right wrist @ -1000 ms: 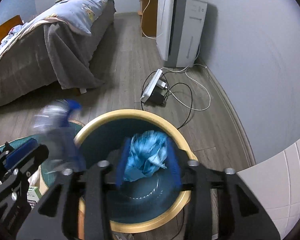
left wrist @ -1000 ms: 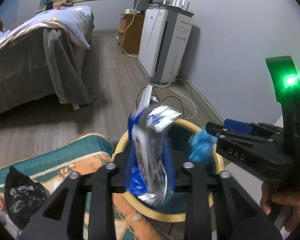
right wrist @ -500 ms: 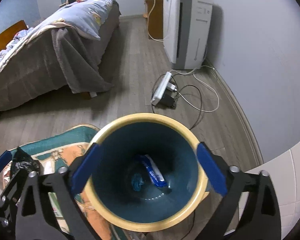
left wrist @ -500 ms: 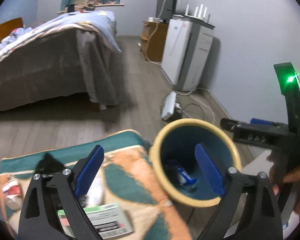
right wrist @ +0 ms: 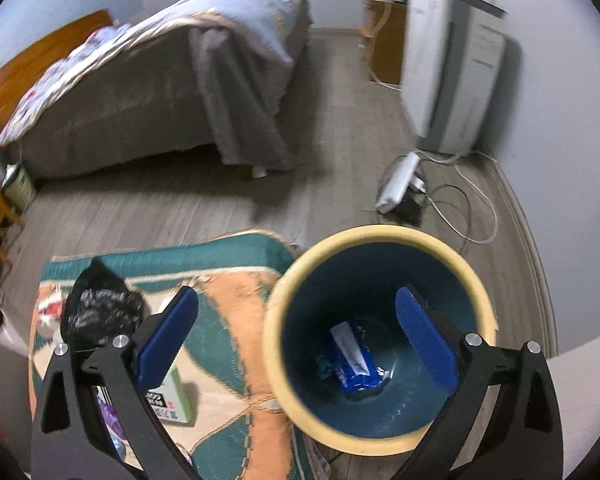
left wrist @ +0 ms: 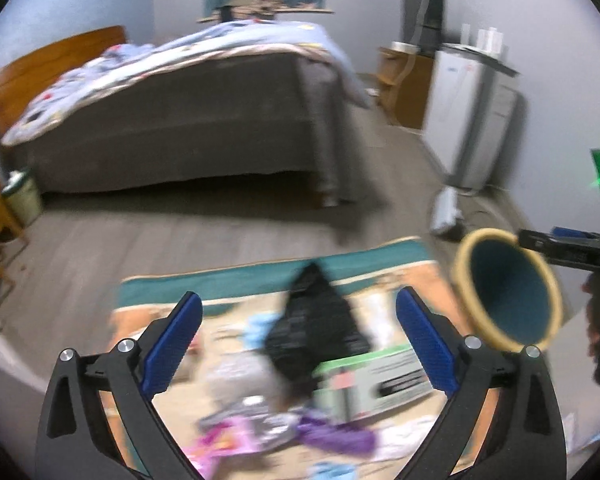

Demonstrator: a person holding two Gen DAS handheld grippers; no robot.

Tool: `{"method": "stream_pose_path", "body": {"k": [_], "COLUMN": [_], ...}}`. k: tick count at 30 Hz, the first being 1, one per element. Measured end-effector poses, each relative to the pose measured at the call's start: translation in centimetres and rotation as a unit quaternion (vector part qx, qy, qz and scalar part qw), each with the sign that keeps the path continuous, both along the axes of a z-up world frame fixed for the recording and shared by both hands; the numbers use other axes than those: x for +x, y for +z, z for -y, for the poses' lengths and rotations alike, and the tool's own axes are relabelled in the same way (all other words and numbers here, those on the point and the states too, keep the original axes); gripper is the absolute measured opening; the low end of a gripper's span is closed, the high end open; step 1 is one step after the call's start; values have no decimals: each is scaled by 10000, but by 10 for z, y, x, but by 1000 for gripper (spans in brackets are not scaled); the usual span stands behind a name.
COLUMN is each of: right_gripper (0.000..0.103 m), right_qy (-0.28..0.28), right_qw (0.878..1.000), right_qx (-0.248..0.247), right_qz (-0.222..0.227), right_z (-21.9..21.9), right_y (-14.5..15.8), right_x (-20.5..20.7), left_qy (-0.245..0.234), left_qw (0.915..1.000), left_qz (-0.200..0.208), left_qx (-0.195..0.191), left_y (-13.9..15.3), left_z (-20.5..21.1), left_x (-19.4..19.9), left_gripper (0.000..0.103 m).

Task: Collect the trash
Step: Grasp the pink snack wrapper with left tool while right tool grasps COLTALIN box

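Fingers of the left gripper (left wrist: pixel 298 338) stand wide apart with nothing between them; its jaws have just been opening, and no litter is caught in the gap. Beneath it, blurred, lie a crumpled black plastic bag (left wrist: pixel 318 330), a flat green-and-grey carton (left wrist: pixel 374 378) and purple and pink scraps (left wrist: pixel 300 434), all on a teal-and-orange patterned rug (left wrist: pixel 236 284). The right gripper (right wrist: pixel 298 338) is spread equally wide and holds nothing. Its right finger hangs over the mouth of a round bin with a pale yellow rim and dark teal inside (right wrist: pixel 380 236), while its left finger is over the rug beside the bin. At the bottom of that bin rest a blue-and-silver snack wrapper (right wrist: pixel 354 358) and a small crumpled blue wad (right wrist: pixel 327 366). The bin stands at the rug's edge on a grey wood-plank floor (right wrist: pixel 180 208). Just beyond it lie a white power strip (right wrist: pixel 396 186) and looped cable. Farther off stand a tall white appliance (right wrist: pixel 448 80) against the wall and a bed with a grey skirt and light blue quilt (right wrist: pixel 160 92).
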State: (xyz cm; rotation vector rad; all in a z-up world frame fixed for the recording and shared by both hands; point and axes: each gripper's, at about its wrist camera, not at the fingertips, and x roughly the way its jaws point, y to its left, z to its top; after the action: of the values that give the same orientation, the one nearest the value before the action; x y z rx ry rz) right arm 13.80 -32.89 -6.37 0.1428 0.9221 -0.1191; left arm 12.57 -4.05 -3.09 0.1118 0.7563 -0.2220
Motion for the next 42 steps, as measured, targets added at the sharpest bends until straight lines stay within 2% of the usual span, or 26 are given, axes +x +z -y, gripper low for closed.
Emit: {"method": "stream_pose_path", "body": {"k": [3, 6, 10, 17, 22, 27, 33, 35, 37, 39, 42], "right_gripper": [97, 97, 97, 97, 97, 97, 97, 97, 97, 97, 97], "right_qy": [239, 492, 953, 1964, 2125, 2156, 2669, 2900, 3096, 3235, 3494], "right_qw": [9996, 9984, 9942, 9743, 9689, 9675, 9462, 9363, 9260, 9173, 9040], "right_qx": [65, 88, -255, -871, -941, -883, -1305, -1447, -1641, -1843, -1991], "right_qz": [-122, -268, -418, -679, -851, -980, -1278, -1355, -1408, -1408, -1450], "right_z": [-22, -45, -81, -146, -160, -165, -180, -187, -192, -196, -203], "right_y": [-10, -20, -34, -58, -67, -70, -89, -95, -101, -107, -114], "right_x": [3, 10, 15, 9, 5, 4, -5, -10, -14, -16, -18], "left_qy": [293, 399, 240, -93, -378, -684, -930, -975, -1012, -977, -951], "left_qw": [9994, 9990, 9984, 9973, 9920, 9798, 9644, 9614, 9609, 9635, 9671], "left_qz": [112, -27, -185, -606, -1173, -1738, -2228, -2227, -2258, -2248, -2201], "left_qx": [141, 206, 486, 400, 269, 713, 1078, 1285, 1241, 1078, 853], "left_y": [-6, -17, -31, -60, -86, -113, -142, -146, -145, -141, -133], "left_z": [-33, -55, -66, -80, -89, -81, -67, -62, -60, -60, -61], "left_x": [0, 6, 10, -1, -12, -21, -27, -28, -27, -24, -20], "left_gripper": [97, 97, 97, 97, 97, 94, 65, 34, 16, 11, 10]}}
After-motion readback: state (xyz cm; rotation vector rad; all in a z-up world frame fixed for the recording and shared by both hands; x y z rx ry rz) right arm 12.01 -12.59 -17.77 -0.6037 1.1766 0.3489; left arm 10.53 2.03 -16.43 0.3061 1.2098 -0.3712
